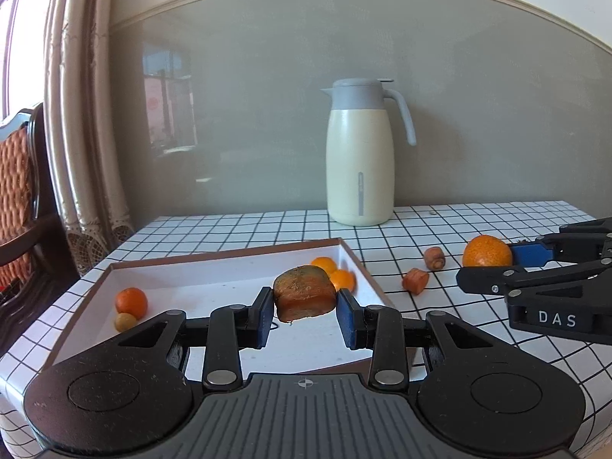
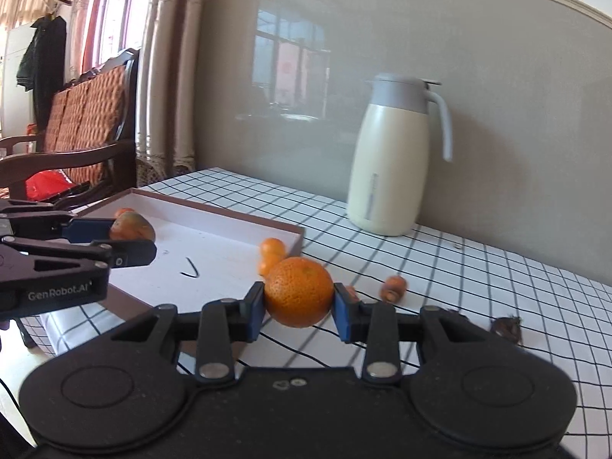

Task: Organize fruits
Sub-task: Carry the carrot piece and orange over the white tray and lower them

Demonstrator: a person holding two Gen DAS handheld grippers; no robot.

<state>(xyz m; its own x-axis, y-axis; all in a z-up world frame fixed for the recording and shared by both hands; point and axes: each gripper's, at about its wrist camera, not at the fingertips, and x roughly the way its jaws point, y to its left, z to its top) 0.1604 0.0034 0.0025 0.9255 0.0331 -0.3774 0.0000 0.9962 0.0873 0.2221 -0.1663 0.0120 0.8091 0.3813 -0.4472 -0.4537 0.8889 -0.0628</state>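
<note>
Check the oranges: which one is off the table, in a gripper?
The big orange, clamped between the right gripper pads. The three smaller oranges lie loose in the tray.

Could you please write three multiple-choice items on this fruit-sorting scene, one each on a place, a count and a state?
1. Where does the cream thermos jug with the grey lid stand?
A. inside the shallow brown-rimmed white tray
B. on the black-and-white checked tablecloth by the wall
C. on the wooden chair

2. How many cut orange carrot pieces lie on the cloth between the tray and the right gripper in the left wrist view?
A. two
B. none
C. five

3. What is the left gripper doing?
A. hanging open and empty
B. clamping the jug's handle
C. holding a brownish blocky fruit chunk over the tray

Answers: 1 B, the jug sits on the checked cloth against the wall. 2 A, one piece and another show. 3 C, both blue pads press the chunk's sides.
</note>
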